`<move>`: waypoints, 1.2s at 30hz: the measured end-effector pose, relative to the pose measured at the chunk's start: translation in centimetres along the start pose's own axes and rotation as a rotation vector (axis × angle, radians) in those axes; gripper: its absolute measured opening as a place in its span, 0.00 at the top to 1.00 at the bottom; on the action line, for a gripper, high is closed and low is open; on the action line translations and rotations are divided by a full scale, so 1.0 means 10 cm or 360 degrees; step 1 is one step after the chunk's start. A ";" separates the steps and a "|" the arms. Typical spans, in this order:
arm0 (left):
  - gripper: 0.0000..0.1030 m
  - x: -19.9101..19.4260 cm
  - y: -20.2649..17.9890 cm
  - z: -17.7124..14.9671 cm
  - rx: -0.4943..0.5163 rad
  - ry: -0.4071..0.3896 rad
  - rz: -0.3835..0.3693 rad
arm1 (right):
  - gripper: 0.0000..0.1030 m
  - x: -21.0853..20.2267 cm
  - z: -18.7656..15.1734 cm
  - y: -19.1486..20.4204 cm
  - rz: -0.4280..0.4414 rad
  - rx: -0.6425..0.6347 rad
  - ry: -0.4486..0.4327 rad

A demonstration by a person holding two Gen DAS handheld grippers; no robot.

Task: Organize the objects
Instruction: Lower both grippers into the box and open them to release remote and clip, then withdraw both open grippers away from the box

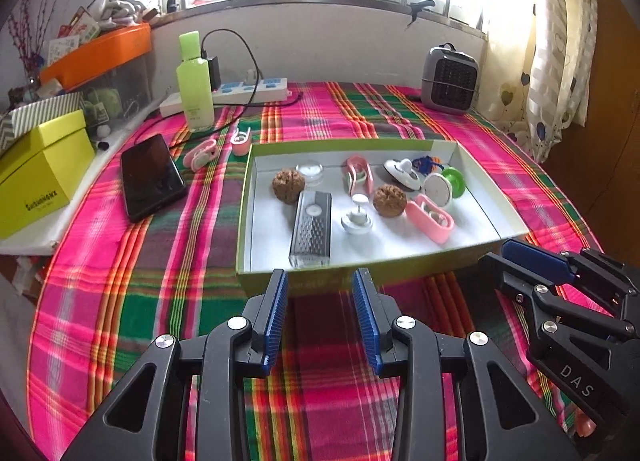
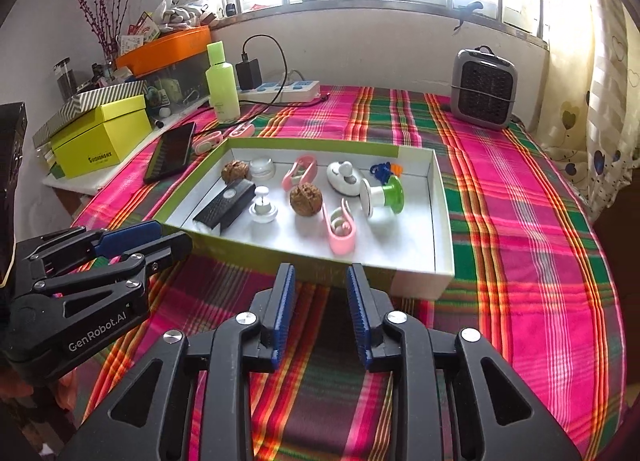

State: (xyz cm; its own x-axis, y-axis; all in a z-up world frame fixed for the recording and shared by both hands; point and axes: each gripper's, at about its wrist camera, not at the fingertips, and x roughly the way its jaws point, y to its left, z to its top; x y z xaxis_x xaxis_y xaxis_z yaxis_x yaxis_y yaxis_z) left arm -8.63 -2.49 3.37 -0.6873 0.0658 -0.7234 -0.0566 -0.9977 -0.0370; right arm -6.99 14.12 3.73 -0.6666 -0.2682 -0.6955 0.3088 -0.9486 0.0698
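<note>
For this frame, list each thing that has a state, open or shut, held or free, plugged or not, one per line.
Left gripper: jaws open, empty.
Right gripper: jaws open, empty.
Tray: open-topped, holding small items.
Yellow box: lid shut.
Phone: screen dark, lying flat.
Green bottle: upright, capped.
Power strip: black charger plugged in.
Two pink clips: outside the tray, on the cloth.
</note>
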 end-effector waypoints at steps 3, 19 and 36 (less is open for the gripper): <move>0.69 -0.01 -0.02 -0.12 0.0009 0.0015 0.0034 | 0.65 -0.01 -0.11 0.01 -0.0026 -0.0001 0.0028; 0.62 0.00 -0.07 -0.49 -0.0006 0.0111 0.0061 | 0.65 0.00 -0.45 -0.04 -0.0134 0.0048 0.0177; 0.56 0.02 -0.10 -0.49 -0.0004 0.0116 0.0063 | 0.57 0.02 -0.46 0.00 -0.0152 0.0020 0.0187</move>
State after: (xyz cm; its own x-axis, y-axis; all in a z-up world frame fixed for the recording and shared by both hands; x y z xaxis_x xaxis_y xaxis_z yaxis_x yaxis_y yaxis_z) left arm -5.16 -1.58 -0.13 -0.6346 0.0253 -0.7724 -0.0289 -0.9995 -0.0090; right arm -4.04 14.84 0.29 -0.6083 -0.1554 -0.7784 0.2386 -0.9711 0.0074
